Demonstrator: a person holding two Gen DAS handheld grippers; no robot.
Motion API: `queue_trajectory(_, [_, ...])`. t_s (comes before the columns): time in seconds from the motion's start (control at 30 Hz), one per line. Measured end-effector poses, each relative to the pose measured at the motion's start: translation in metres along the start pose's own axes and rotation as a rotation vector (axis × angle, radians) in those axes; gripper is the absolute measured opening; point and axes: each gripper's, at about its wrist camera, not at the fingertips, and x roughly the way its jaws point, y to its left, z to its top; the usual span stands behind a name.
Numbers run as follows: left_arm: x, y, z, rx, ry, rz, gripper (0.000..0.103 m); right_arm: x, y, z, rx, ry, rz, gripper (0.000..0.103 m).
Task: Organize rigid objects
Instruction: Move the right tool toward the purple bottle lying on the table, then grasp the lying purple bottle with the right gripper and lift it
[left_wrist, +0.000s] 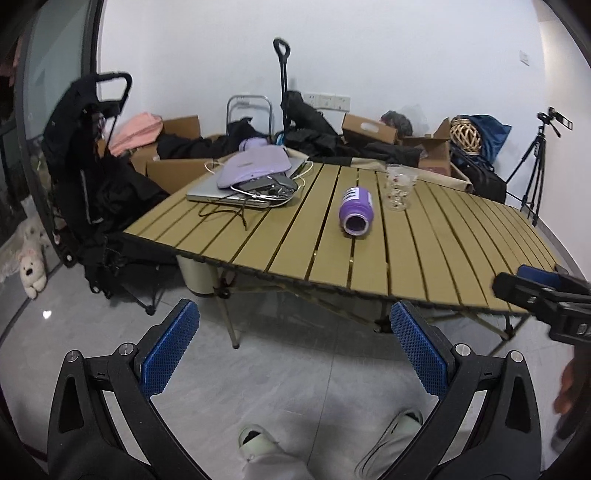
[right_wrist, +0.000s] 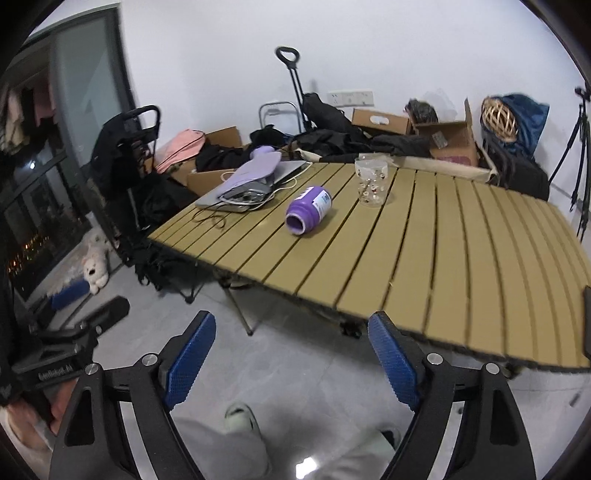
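My left gripper (left_wrist: 295, 347) is held short of the table's near edge, above the floor, its 2 blue-padded fingers (left_wrist: 171, 347) spread wide with nothing between them. My right gripper (right_wrist: 291, 358) is in the same condition: fingers (right_wrist: 190, 360) spread, empty, short of the table (right_wrist: 461, 266).

The table is a slatted, tan roll-top on folding legs. On it, near the middle, a purple bottle (left_wrist: 355, 211) lies on its side, open mouth toward me, white label on its upper side. Just beside it, farther back and to the right, a clear glass cup (left_wrist: 399, 187) with small printed figures stands upright. The 2 are near each other but apart.

At the far left of the table a silver laptop (left_wrist: 221, 195) lies flat, with a lilac pouch (left_wrist: 255, 166) on top of it and white and black cables trailing from the stack onto the slats.

Behind the table: cardboard boxes (left_wrist: 369, 129), dark clothing, a wicker ball (left_wrist: 465, 134) and a tripod (left_wrist: 535, 173) at the right wall. A plush toy (left_wrist: 31, 269) lies on the floor at left. My shoes (left_wrist: 255, 439) show below the grippers.
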Motion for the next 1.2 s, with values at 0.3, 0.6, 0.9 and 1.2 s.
queue_trajectory(0.3, [0.106, 0.012, 0.041, 0.009, 0.053, 0.003, 0.103, 0.138, -0.012, 0.056, 0.036, 0.079, -0.029, 0.089])
queue_trajectory(0.6, [0.182, 0.029, 0.071, -0.015, 0.105, -0.051, 0.098, 0.235, -0.013, 0.105, 0.04, 0.106, -0.06, 0.089])
queue_trajectory(0.9, [0.222, 0.024, 0.108, -0.025, 0.127, -0.087, 0.098, 0.267, -0.008, 0.111, -0.154, 0.182, 0.08, 0.075])
queue_trajectory(1.2, [0.281, -0.032, 0.114, -0.017, 0.296, -0.329, 0.063, 0.233, 0.015, 0.079, -0.628, 0.187, 0.192, 0.075])
